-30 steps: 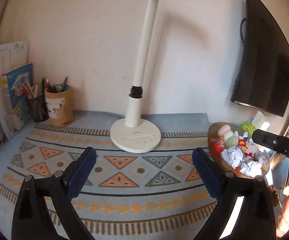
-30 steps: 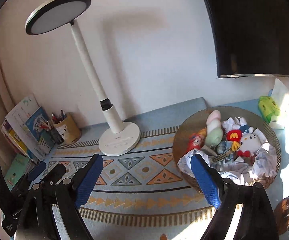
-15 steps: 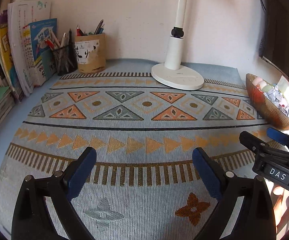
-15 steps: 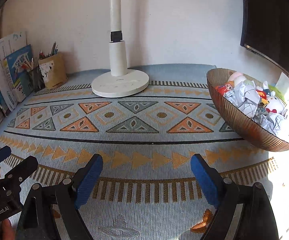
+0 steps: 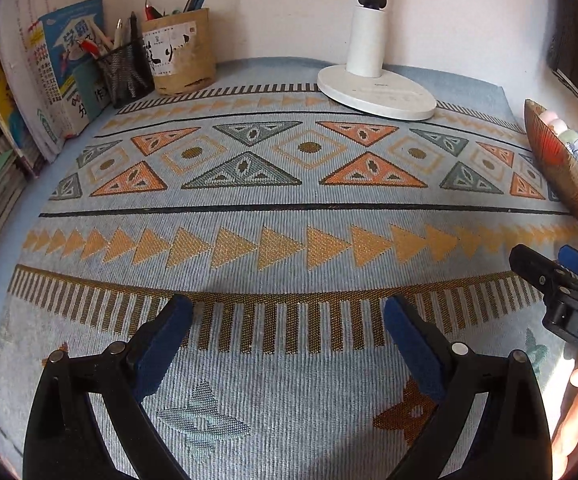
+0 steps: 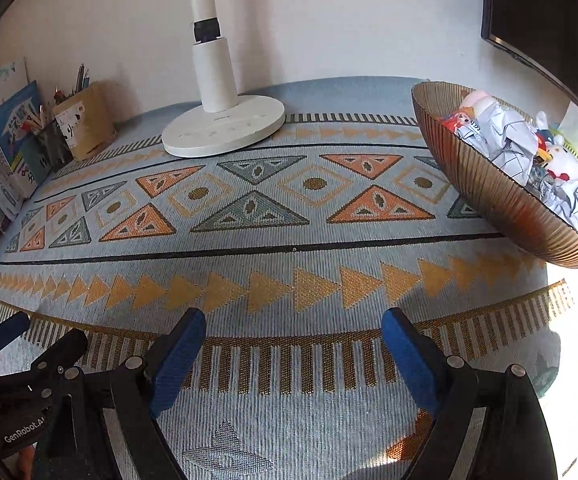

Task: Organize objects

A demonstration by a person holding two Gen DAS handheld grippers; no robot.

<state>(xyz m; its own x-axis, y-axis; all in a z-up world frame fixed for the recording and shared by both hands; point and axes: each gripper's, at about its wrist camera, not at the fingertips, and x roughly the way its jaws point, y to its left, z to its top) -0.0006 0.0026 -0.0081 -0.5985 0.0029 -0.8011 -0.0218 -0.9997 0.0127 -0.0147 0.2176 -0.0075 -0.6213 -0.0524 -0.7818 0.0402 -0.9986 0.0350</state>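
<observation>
A ribbed amber bowl [image 6: 501, 200] stands at the right of the patterned mat [image 6: 289, 240], filled with small plush toys [image 6: 561, 160] and crumpled paper [image 6: 509, 144]. In the left wrist view only the bowl's edge [image 5: 561, 168] shows at the right. My right gripper [image 6: 293, 328] hovers open low over the mat's near part, nothing between its blue pads. My left gripper [image 5: 287, 314] is open too, over the striped border, with nothing in it. Each gripper appears at the edge of the other's view.
A white desk lamp base [image 6: 225, 132] stands at the back centre. A brown pen cup [image 5: 179, 54], a mesh pen holder [image 5: 125, 74] and upright books [image 5: 49, 68] line the back left. A dark monitor [image 6: 549, 12] hangs at the upper right.
Both grippers have come down and tilted toward the mat. The views dropped from the wall and lamp head to the mat surface. Both stayed open.
</observation>
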